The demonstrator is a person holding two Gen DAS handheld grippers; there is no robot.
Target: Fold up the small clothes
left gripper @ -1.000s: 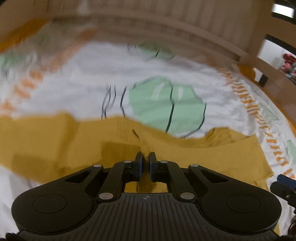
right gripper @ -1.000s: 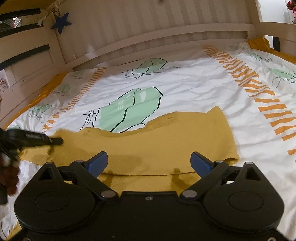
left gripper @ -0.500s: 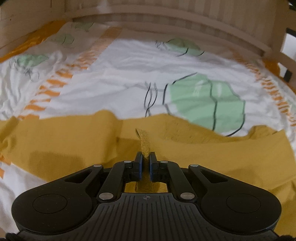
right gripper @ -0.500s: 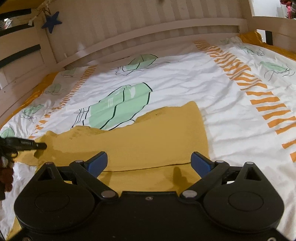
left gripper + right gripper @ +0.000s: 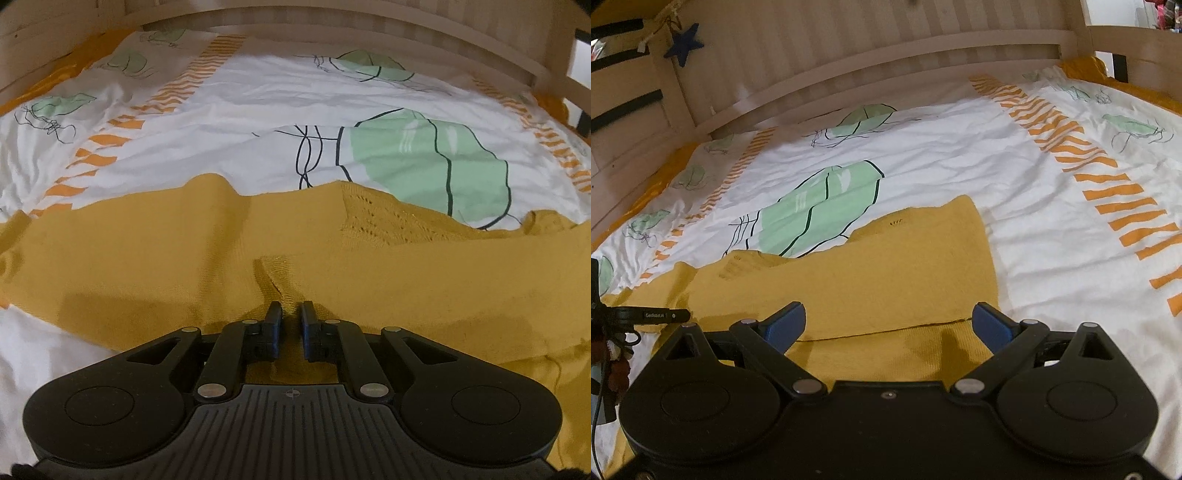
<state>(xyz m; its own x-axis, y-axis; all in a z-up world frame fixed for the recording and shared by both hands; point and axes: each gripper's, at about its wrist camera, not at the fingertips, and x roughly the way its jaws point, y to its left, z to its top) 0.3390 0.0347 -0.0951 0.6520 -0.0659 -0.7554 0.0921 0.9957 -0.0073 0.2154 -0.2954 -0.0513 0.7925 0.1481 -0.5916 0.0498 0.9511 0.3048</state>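
Note:
A mustard-yellow knit garment [image 5: 147, 266] lies spread across the bed, also in the right wrist view [image 5: 886, 273]. My left gripper [image 5: 290, 314] sits low over its near middle. Its jaws stand a small gap apart, and a raised pinch of knit [image 5: 275, 280] lies just ahead of them, no longer clamped. My right gripper [image 5: 888, 323] is wide open and empty, hovering over the garment's right part, where a folded edge [image 5: 886, 332] runs between the fingers. The left gripper's finger [image 5: 650, 315] shows at the left edge of the right wrist view.
The bed has a white sheet [image 5: 258, 110] with green leaf prints and orange stripe bands [image 5: 1108, 184]. A slatted wooden bed rail [image 5: 886, 55] runs along the far side and left side. A blue star [image 5: 683, 44] hangs on the rail.
My left gripper was shut on a pinch of the garment and has now opened slightly, letting it go. The right gripper stayed open and shifted a little right over the cloth.

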